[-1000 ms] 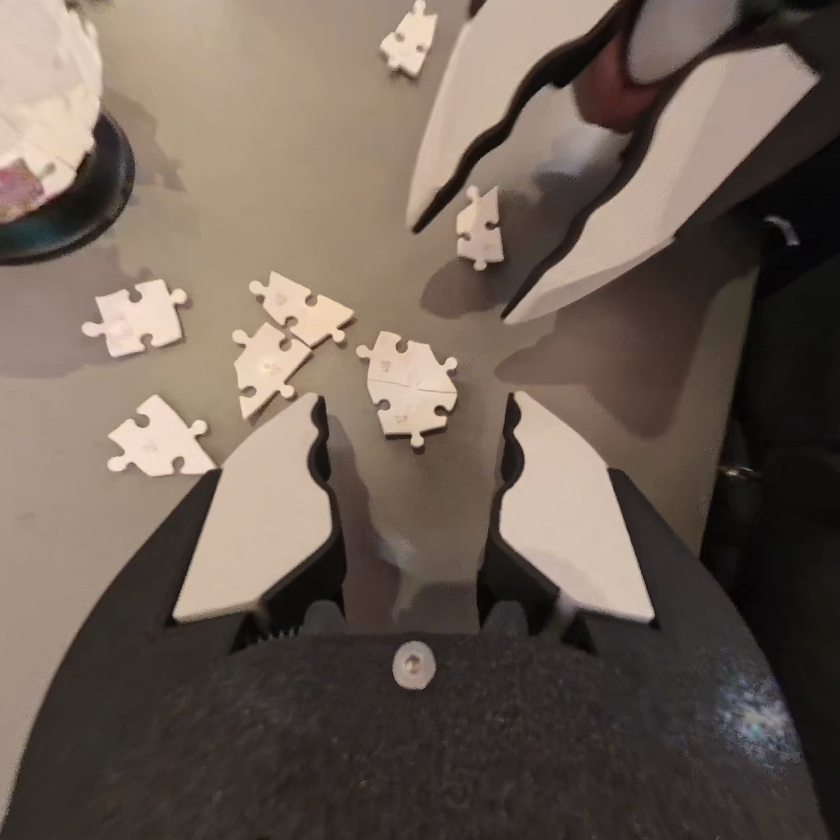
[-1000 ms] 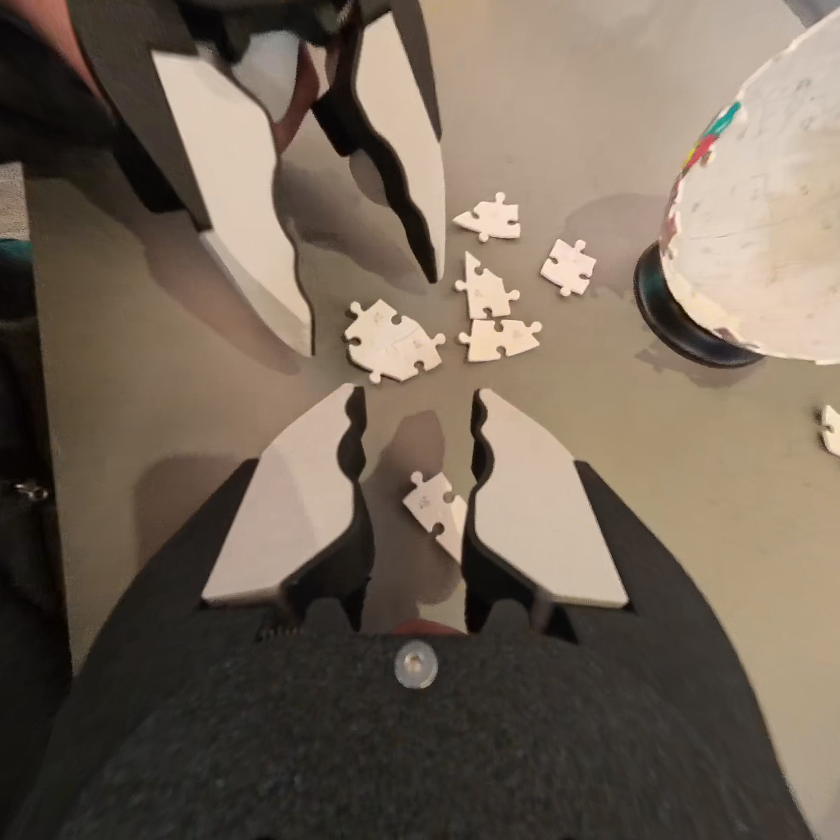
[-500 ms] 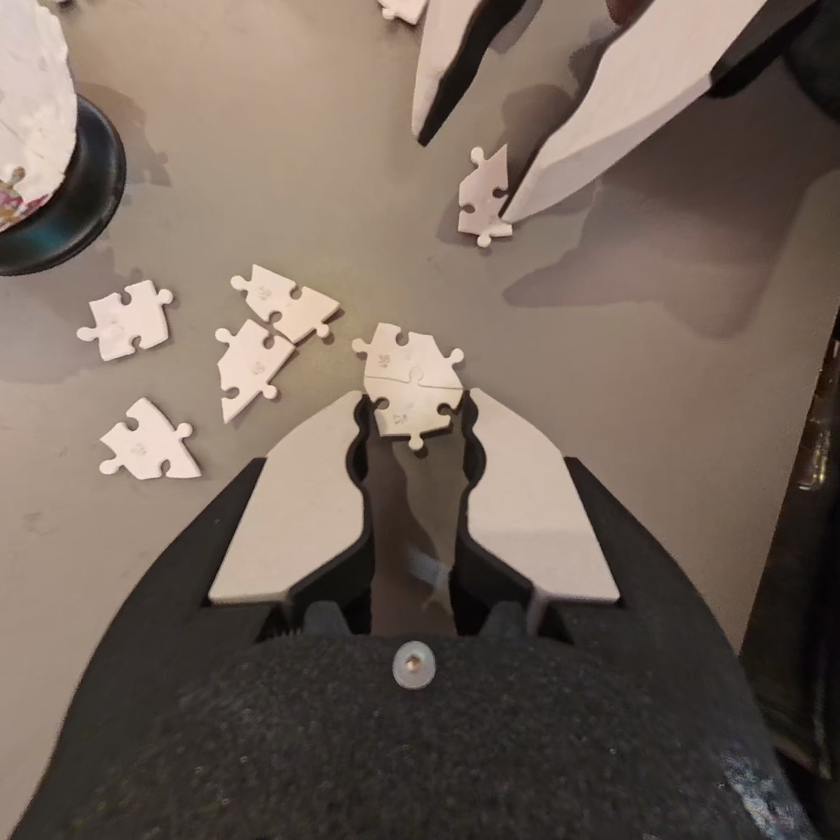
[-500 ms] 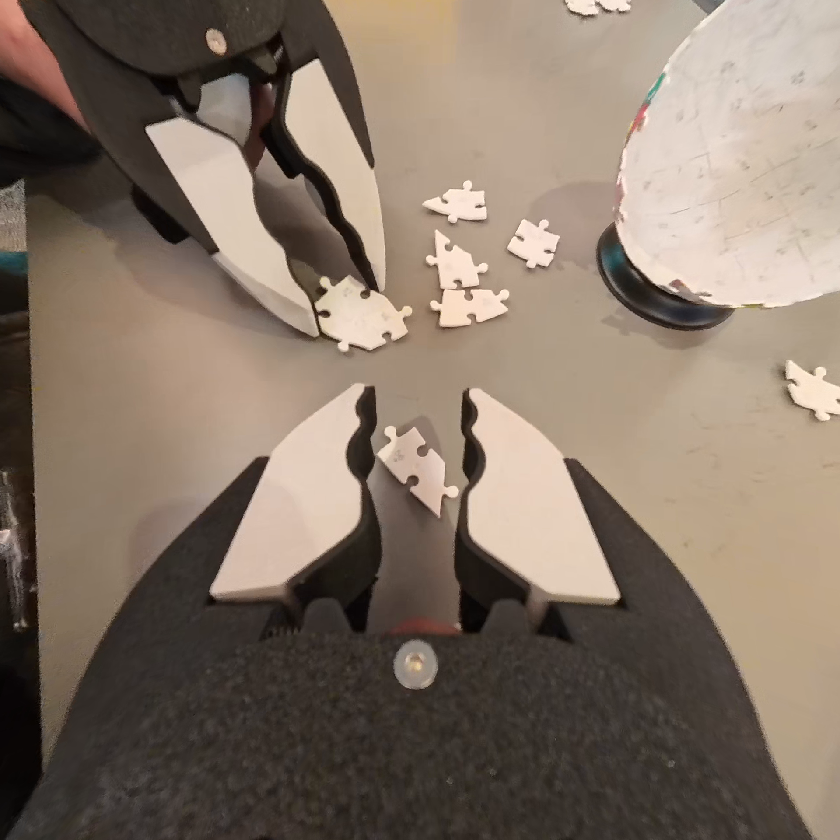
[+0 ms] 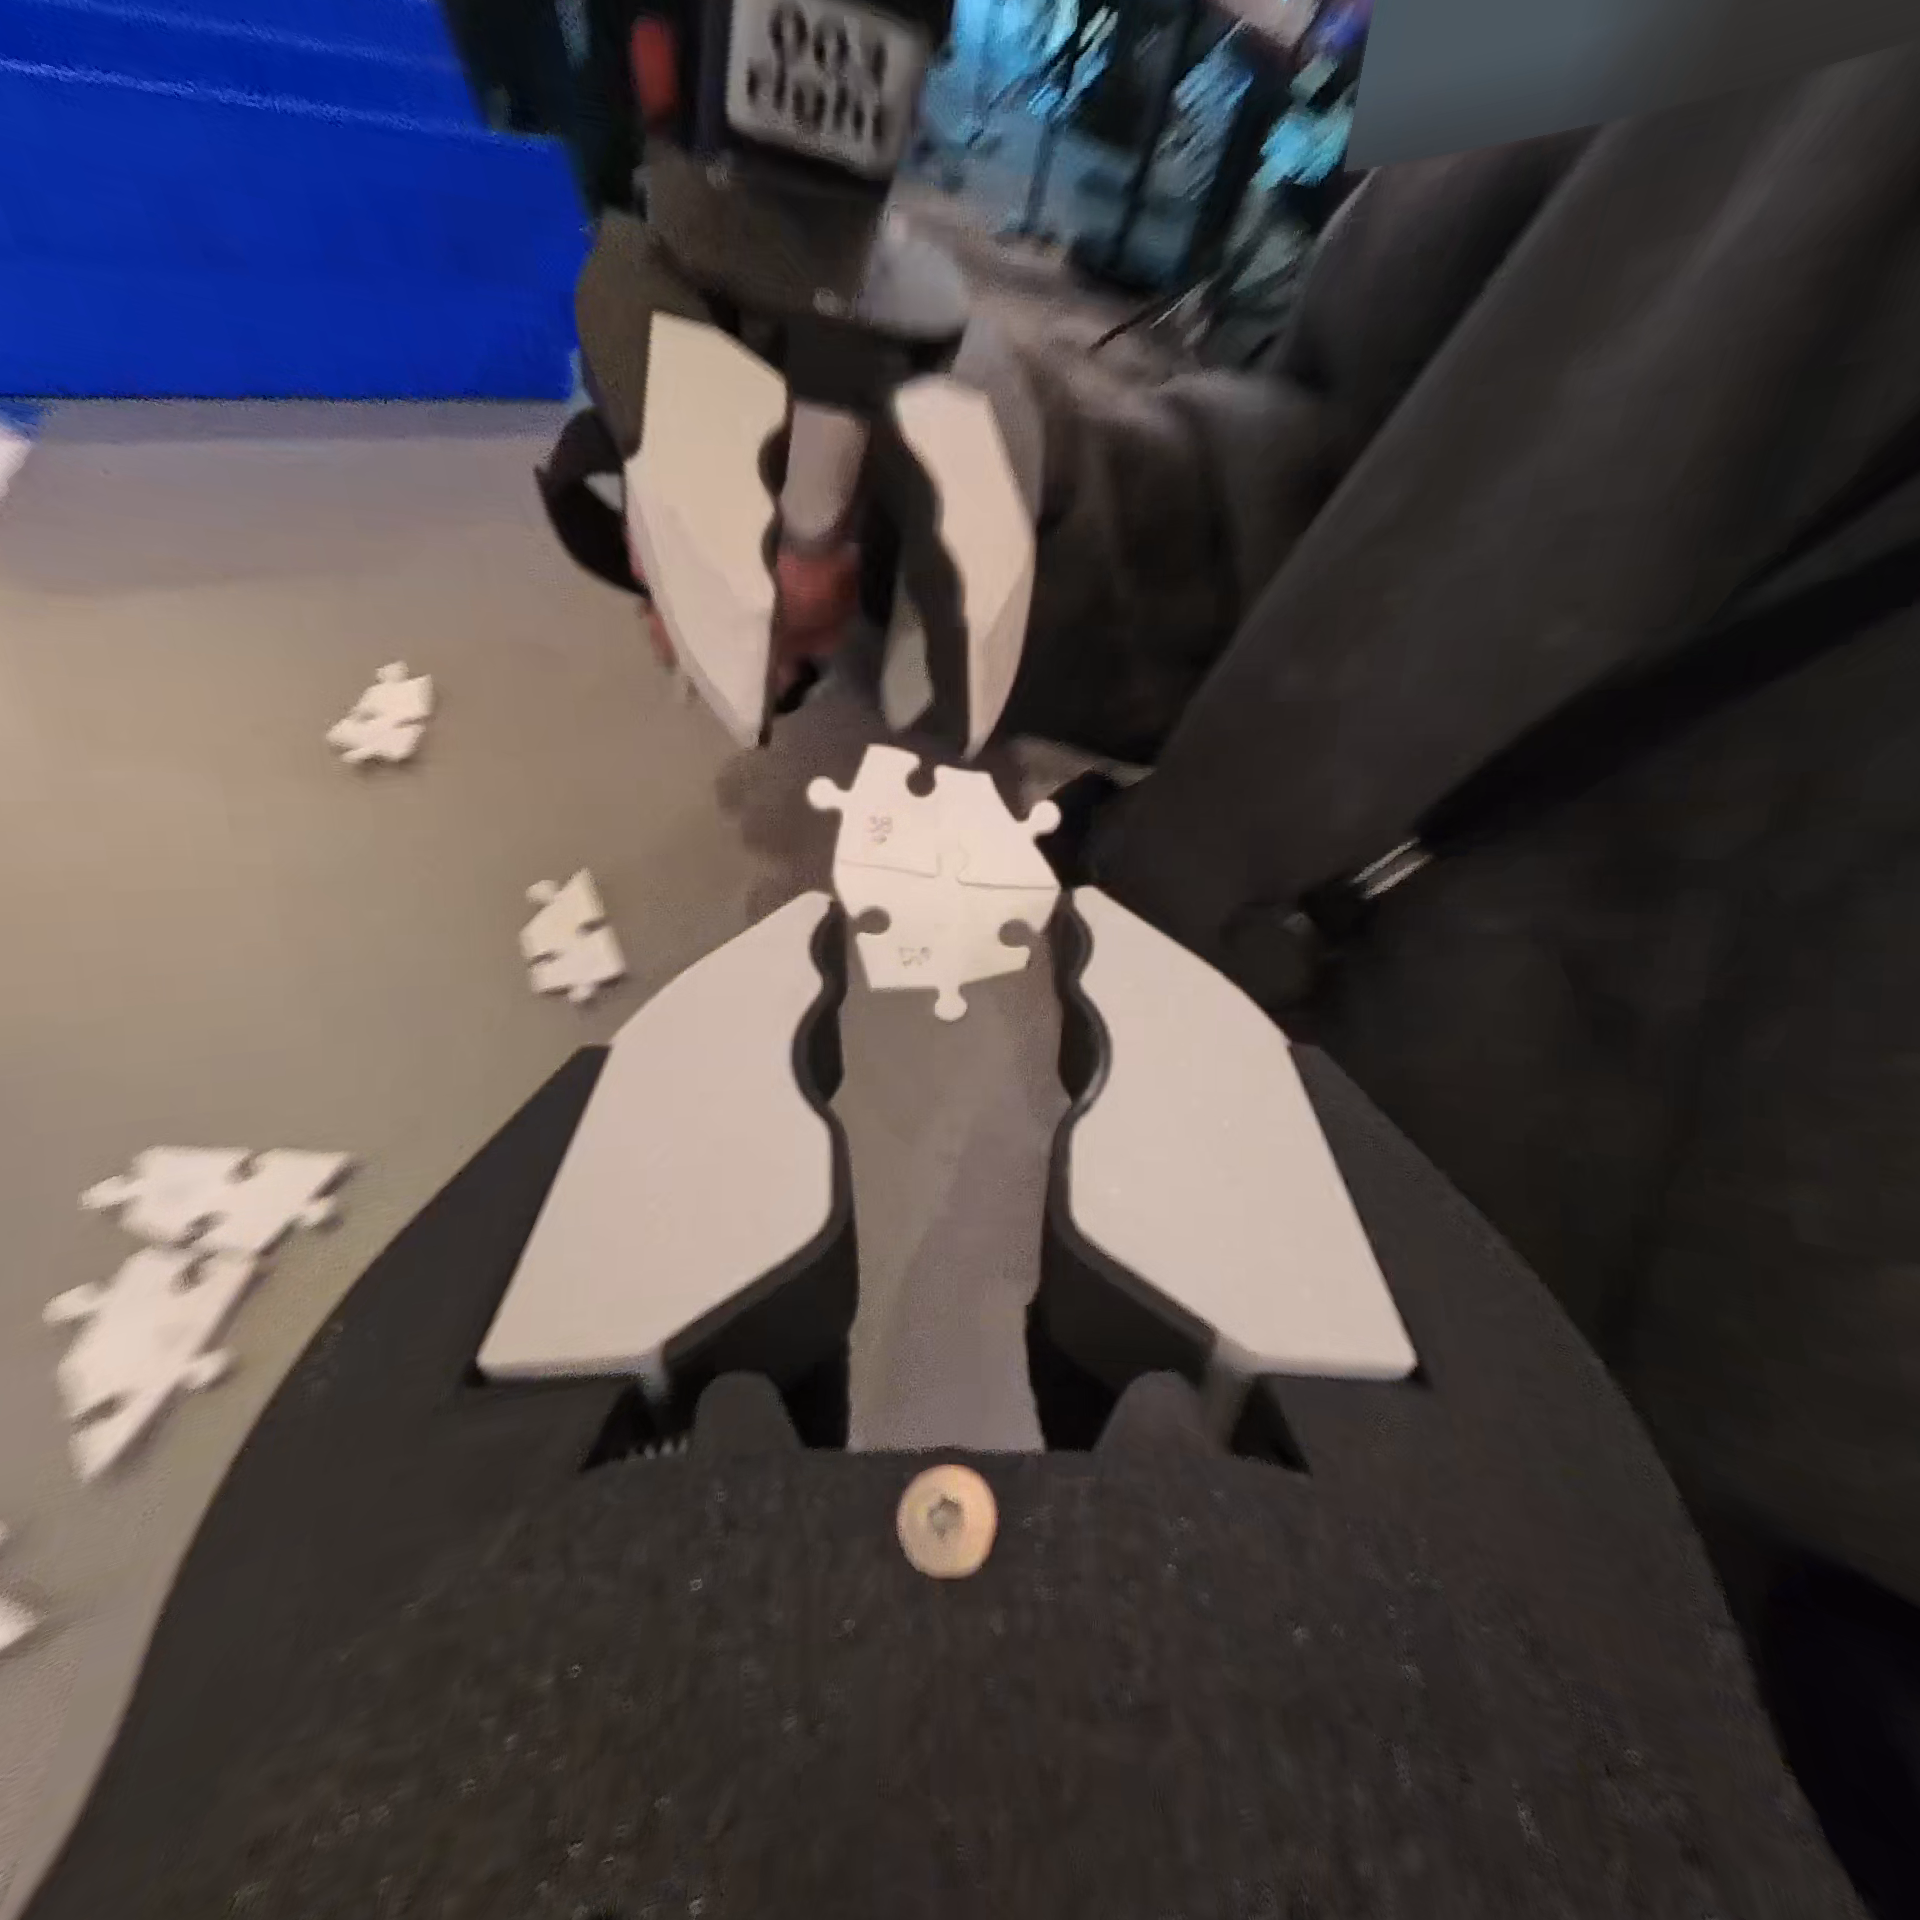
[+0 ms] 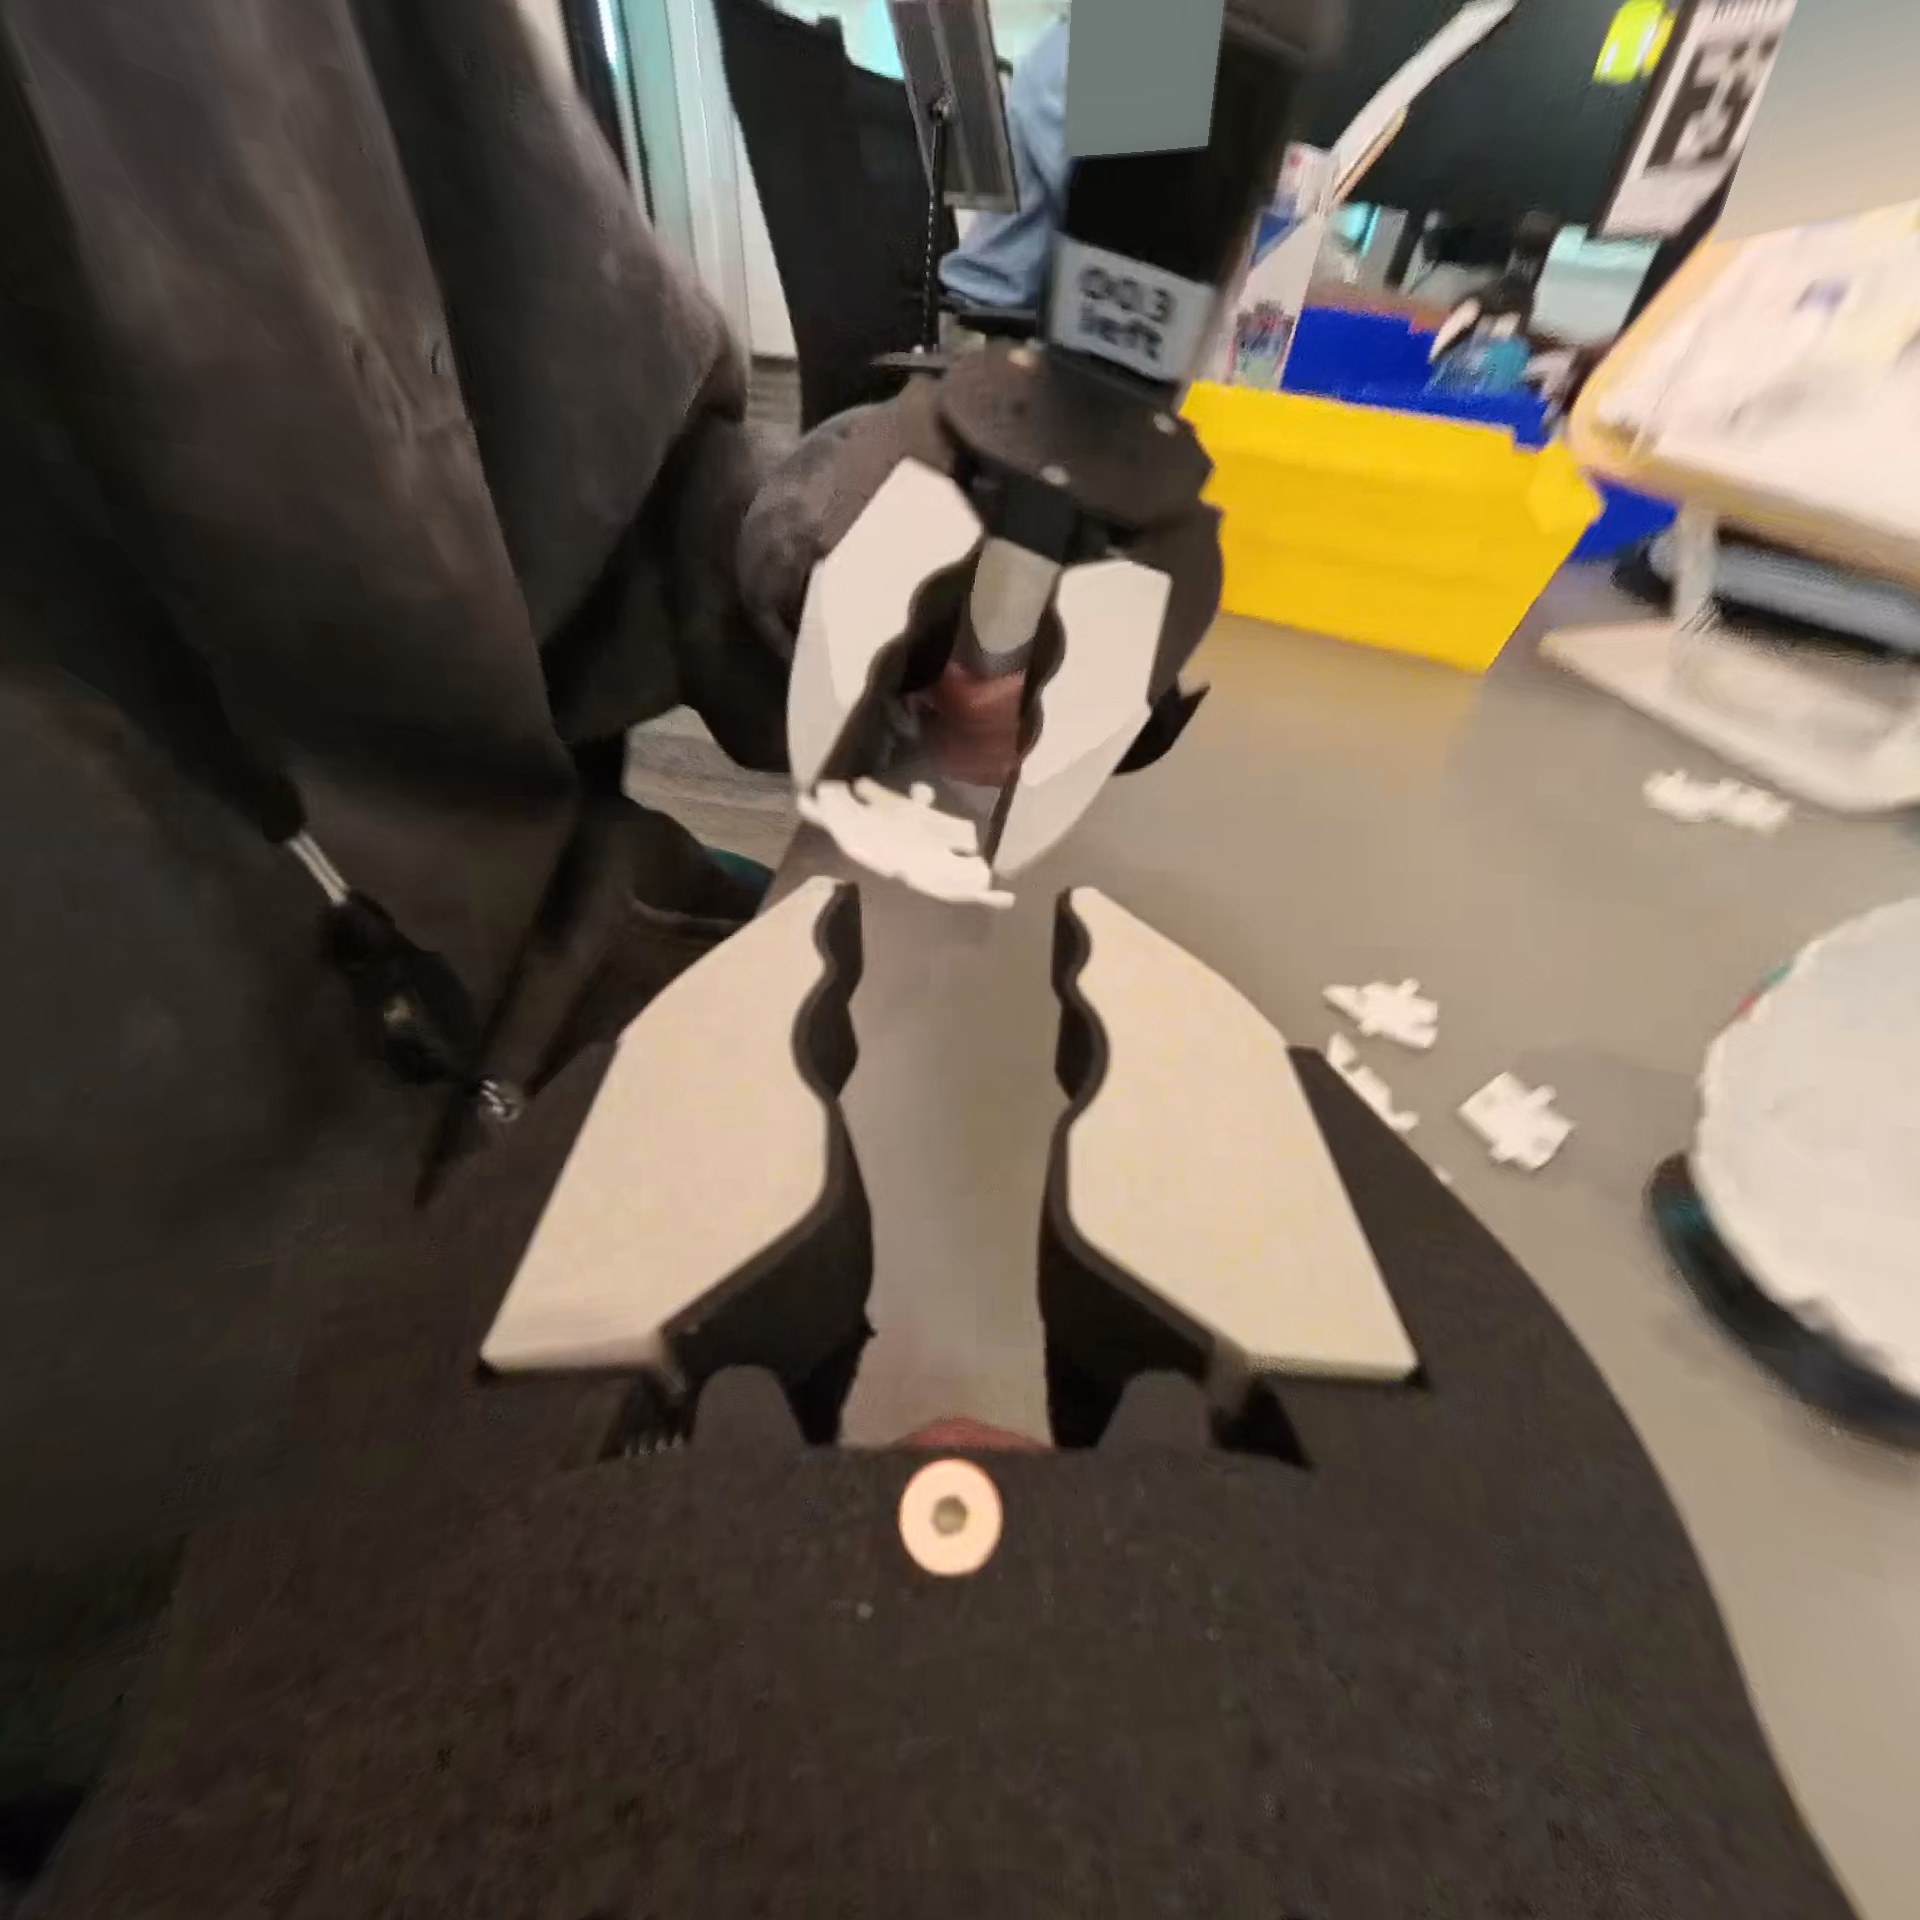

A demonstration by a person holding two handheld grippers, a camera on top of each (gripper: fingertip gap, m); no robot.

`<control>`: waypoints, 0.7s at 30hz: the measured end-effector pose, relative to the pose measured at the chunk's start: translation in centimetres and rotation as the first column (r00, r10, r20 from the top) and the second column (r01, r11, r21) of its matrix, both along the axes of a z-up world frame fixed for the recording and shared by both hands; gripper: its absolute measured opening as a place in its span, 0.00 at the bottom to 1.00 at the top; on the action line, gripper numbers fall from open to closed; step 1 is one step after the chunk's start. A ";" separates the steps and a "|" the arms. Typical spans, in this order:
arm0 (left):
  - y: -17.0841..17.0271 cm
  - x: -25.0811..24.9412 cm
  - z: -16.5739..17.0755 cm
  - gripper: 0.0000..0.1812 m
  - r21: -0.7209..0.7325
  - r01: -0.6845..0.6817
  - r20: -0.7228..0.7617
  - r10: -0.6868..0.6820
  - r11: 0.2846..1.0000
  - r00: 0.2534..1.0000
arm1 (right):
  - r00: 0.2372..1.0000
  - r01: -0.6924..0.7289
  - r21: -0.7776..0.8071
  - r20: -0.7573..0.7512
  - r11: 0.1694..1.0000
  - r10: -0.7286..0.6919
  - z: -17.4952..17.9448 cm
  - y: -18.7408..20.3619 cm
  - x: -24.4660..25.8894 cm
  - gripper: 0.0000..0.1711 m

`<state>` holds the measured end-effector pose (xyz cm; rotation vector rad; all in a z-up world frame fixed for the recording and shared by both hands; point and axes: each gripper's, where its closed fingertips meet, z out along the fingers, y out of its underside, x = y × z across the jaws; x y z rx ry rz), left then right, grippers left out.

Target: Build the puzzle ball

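loose pieces (image 5: 574, 937) left, dark jacket (image 5: 1558, 623) right, right gripper (image 5: 862, 740) ahead

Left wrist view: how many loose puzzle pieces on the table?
4, all left of the left tongs: far piece, middle piece, two blurred near pieces. Slivers at the left edge may be more.

Left tongs (image 5: 945, 914) clamped on the joined white pieces (image 5: 940, 883) at the tips, raised off the worktop and levelled forward. Right tongs (image 6: 956, 904) parted, gripping nothing, pointing straight back at the left pair, tips nearly meeting. Seen from the left camera, right tongs (image 5: 862, 732) angled down, a dark sleeve (image 5: 1558, 520) behind.
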<state>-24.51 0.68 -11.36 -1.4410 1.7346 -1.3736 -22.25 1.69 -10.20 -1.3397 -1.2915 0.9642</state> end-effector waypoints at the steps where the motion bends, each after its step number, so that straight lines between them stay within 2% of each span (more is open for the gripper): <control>1: -0.6 -0.1 0.9 0.21 -0.077 0.041 0.036 -0.038 0.996 0.999 | 1.000 0.003 0.071 0.005 0.997 -0.003 0.1 -0.3 -0.4 0.21; 5: -2.1 -1.1 4.3 0.21 -0.333 0.214 0.193 -0.156 0.918 0.969 | 1.000 -0.019 0.150 -0.015 0.988 0.021 0.3 -1.1 -1.5 0.22; 9: -3.0 -1.8 5.9 0.21 -0.469 0.352 0.298 -0.230 0.810 0.926 | 0.978 -0.092 0.177 -0.168 0.980 0.122 3.1 -2.7 -2.7 0.15; 15: -4.2 -2.3 7.3 0.21 -0.536 0.496 0.388 -0.322 0.683 0.863 | 0.944 -0.131 0.223 -0.271 0.966 0.190 5.0 -4.3 -3.1 0.02; 21: -4.8 -2.4 7.3 0.21 -0.563 0.533 0.406 -0.351 0.631 0.844 | 0.936 -0.138 0.212 -0.292 0.967 0.198 5.4 -4.6 -3.3 0.07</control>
